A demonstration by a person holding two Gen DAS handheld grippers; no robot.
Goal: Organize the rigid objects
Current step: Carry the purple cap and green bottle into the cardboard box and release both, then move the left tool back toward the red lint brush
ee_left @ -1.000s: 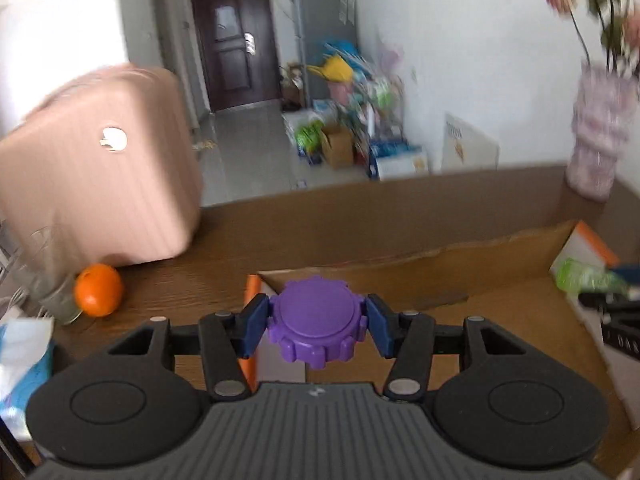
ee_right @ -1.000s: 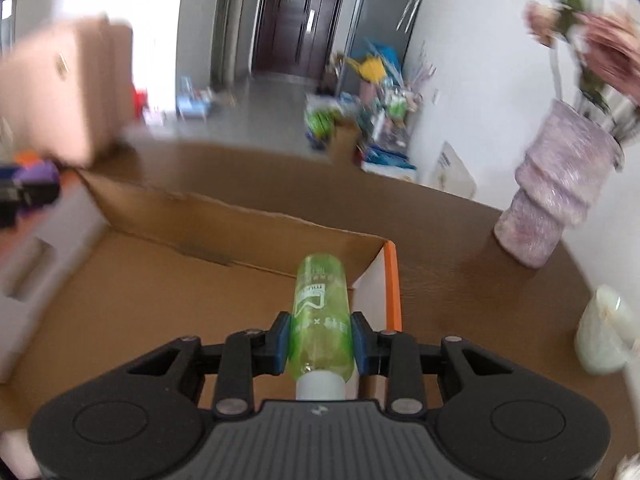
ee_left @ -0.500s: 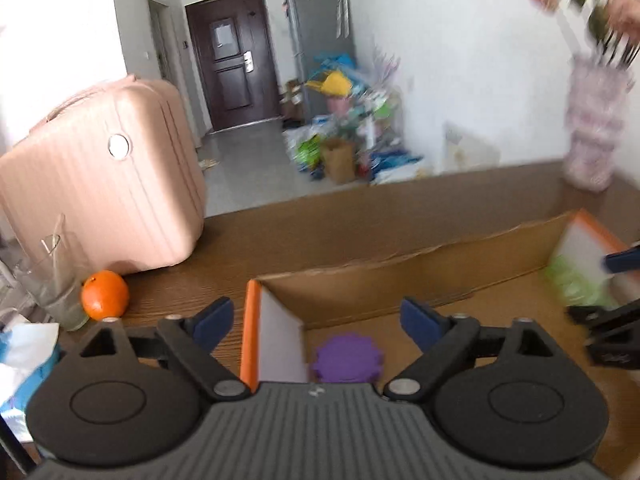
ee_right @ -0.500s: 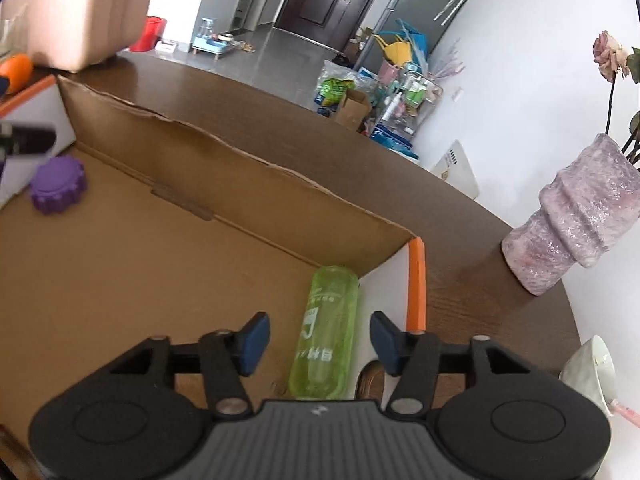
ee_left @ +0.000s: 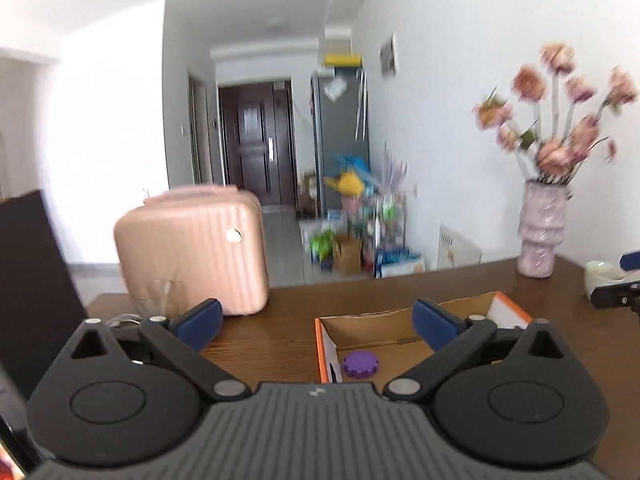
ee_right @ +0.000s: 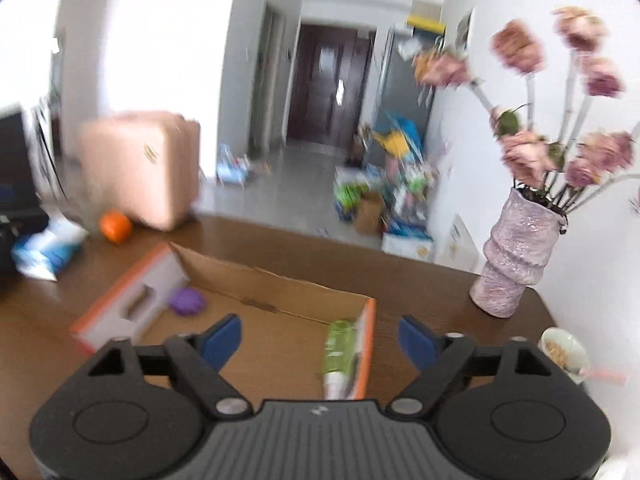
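An open cardboard box (ee_left: 400,314) (ee_right: 280,284) with orange edges lies on the brown table. A purple ridged cap (ee_left: 361,364) (ee_right: 185,301) rests on its floor near the left end. A green bottle (ee_right: 340,346) lies along the right wall. My left gripper (ee_left: 316,322) hangs above and behind the box, jaws still opening, nothing between them. My right gripper (ee_right: 320,338) is raised over the box's near right side, jaws opening wide and empty. A part of the right gripper (ee_left: 616,292) shows at the left wrist view's right edge.
A pink suitcase (ee_left: 192,248) (ee_right: 140,168) stands at the table's far left beside a glass (ee_left: 162,294). An orange (ee_right: 116,226) and a tissue pack (ee_right: 48,250) lie left. A vase of flowers (ee_left: 542,232) (ee_right: 516,256) and a white bowl (ee_right: 564,354) stand right.
Both grippers let go, the left dropping the purple cap and the right the green bottle into the box. Then both opened wide and drew up and back from it.
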